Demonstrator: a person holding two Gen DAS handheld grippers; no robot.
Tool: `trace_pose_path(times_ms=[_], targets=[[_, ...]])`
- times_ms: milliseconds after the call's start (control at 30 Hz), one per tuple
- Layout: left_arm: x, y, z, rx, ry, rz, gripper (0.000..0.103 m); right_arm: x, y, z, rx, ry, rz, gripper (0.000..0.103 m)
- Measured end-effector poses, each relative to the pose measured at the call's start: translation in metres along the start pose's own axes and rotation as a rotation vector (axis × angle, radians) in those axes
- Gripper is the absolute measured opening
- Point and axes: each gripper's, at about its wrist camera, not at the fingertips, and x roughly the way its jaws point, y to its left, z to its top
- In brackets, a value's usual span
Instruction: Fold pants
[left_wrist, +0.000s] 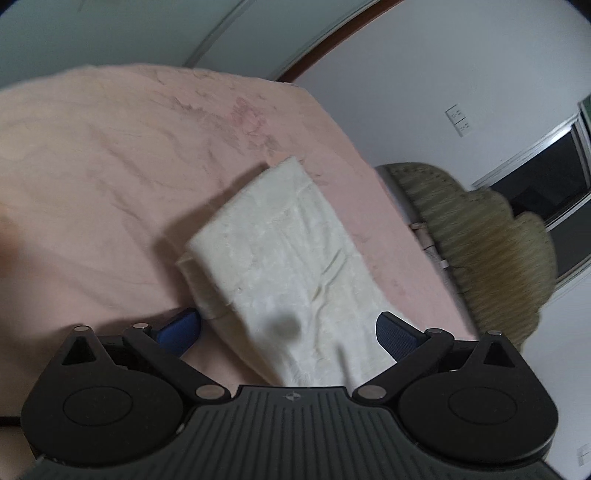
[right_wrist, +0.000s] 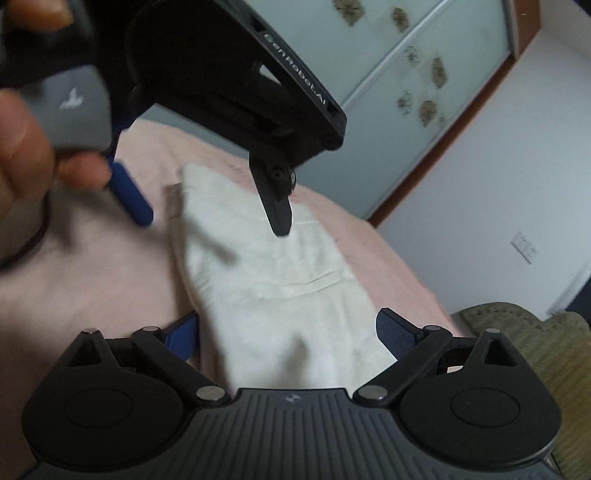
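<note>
The cream pants (left_wrist: 284, 258) are lying folded into a compact rectangle on the pink bedsheet (left_wrist: 92, 177). The left gripper (left_wrist: 288, 328) is hovering above them with its blue fingers (left_wrist: 181, 330) spread wide, grasping nothing. The right gripper (right_wrist: 288, 332) is also released and holding nothing, its jaws wide apart over the near end of the pants. A hand (right_wrist: 26, 147) is holding the left gripper. A woven chair (left_wrist: 480, 236) is standing beside the bed.

Dim indoor light, soft shadows, motion blur, curved fisheye edges.
</note>
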Motion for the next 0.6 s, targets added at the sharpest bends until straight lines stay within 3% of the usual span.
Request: trace_pose_path(times_ms=[233, 400, 500, 600], targets=[[0.025, -0.004, 0.012, -0.045, -0.046, -0.044, 0.102, -0.006, -0.043, 0.003, 0.219, 0.000, 0.063, 0.099], [0.034, -0.010, 0.018, -0.032, -0.065, -0.011, 0.096, -0.023, -0.089, 0.004, 0.400, -0.057, 0.354, 0.099], [0.036, -0.011, 0.019, -0.016, -0.090, 0.029, 0.079, -0.014, -0.108, 0.005, 0.472, -0.044, 0.306, 0.099], [0.038, -0.010, 0.019, -0.007, -0.107, 0.077, 0.056, 0.016, -0.103, -0.002, 0.450, 0.104, 0.194, 0.098]])
